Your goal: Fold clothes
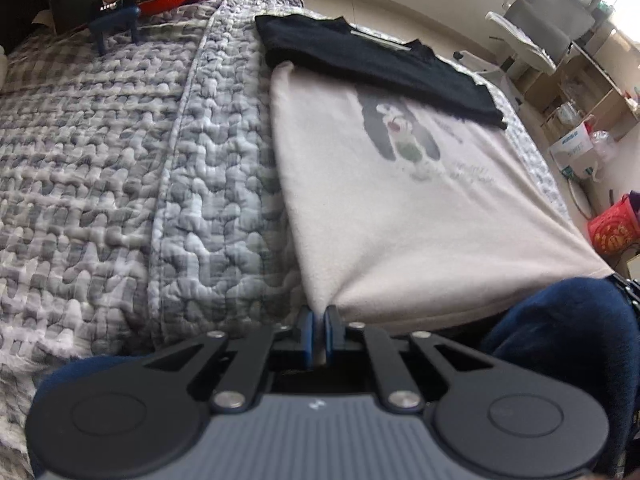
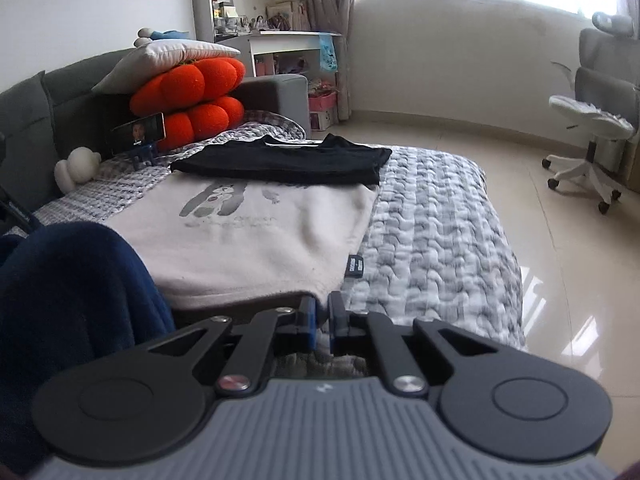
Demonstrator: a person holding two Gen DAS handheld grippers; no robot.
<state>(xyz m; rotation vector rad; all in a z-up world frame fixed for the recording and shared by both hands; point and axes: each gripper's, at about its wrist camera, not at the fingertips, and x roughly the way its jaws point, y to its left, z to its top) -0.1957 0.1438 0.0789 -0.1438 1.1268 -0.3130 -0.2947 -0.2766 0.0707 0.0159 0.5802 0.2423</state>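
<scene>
The white shirt lay flat on the bed, its far end under a folded black shirt. The left gripper and right gripper were each clamped on a near corner. Both corners should rise level, keeping the hem taut.

A phone on a stand sits at ten o'clock before orange cushions; a white office chair stands at three o'clock on the floor.

Open grey quilted bedspread is left beside the cream printed shirt; its far end is blocked by a folded black T-shirt.
</scene>
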